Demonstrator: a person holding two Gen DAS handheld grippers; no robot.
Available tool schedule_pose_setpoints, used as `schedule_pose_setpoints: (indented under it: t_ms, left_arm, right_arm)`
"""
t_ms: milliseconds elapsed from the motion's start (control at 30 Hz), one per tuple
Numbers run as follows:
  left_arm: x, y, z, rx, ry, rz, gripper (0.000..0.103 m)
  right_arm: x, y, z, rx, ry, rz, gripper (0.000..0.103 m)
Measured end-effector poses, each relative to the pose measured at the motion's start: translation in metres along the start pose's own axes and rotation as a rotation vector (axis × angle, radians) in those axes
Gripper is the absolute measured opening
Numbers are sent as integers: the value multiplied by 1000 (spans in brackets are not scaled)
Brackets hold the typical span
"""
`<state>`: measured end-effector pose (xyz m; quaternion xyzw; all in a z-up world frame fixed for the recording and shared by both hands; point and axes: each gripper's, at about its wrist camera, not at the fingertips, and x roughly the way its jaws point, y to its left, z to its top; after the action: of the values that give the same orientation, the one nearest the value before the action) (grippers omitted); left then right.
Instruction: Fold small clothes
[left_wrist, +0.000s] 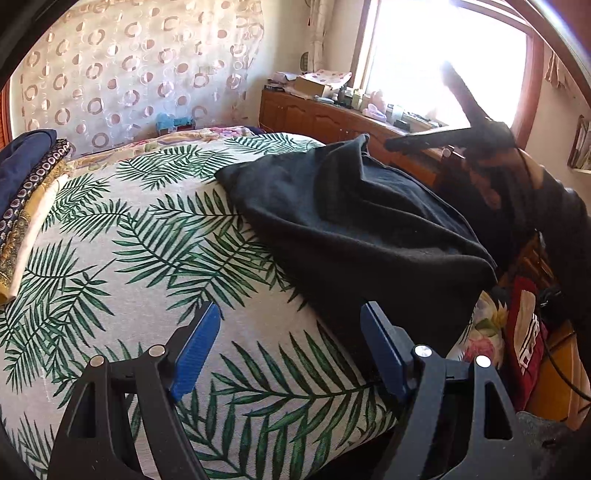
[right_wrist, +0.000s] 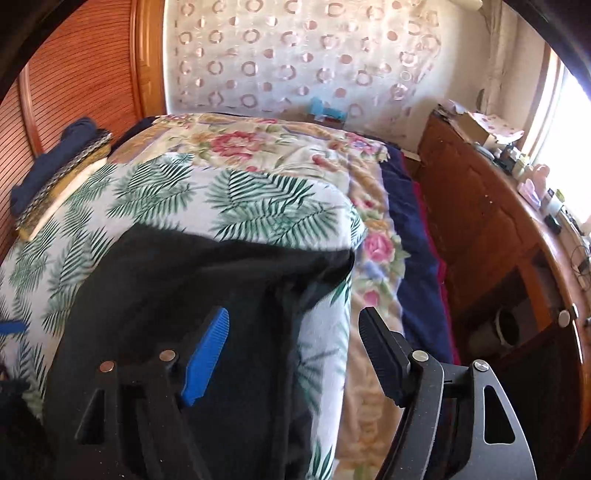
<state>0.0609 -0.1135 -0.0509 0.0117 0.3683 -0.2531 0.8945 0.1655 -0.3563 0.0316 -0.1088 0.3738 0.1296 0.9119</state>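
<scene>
The black garment (left_wrist: 354, 221) lies rumpled on the leaf-print bed cover (left_wrist: 147, 240), filling the centre right of the left wrist view, with one corner peaked up near the upper middle and its near edge draping toward the lower right. In the right wrist view the same cloth (right_wrist: 207, 280) spreads across the lower left and centre.

What could go wrong: the cloth sits close to the bed's edge, so a pull on only one layer could probably drag it off the side or bunch the fold unevenly. The raised ridge through its middle may also trap a crease if it is folded without flattening first. Its dark, soft surface hides the hems, so a pinch could miss the true corner.

The left claw (left_wrist: 291, 350) hangs low over the bed cover at the bottom of its frame, fingers spread wide and holding nothing, just short of the garment's near edge. The right claw (right_wrist: 295, 354) is likewise spread and empty, angled down over the cloth's right margin; whether its blue pad (right_wrist: 207, 358) touches the fabric I cannot tell. A stack of folded clothes (left_wrist: 26, 206) rests at the far left.
</scene>
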Motion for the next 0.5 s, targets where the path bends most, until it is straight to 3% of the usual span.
schedule_pose_setpoints:
  t_ms: [167, 367, 467, 500]
  left_arm:
    - [3, -13, -3, 29, 19, -26, 79]
    - [11, -25, -5, 56, 47, -42, 79]
    - [13, -28, -4, 58, 57, -52, 79]
    - [14, -29, -4, 61, 61, -54, 79]
  right_arm:
    - [-29, 2, -49, 13, 5, 31, 74]
    - [-68, 4, -126, 68, 51, 84, 59]
    - [-71, 0, -148, 88, 69, 93, 57]
    - [-70, -4, -152, 103, 72, 96, 52]
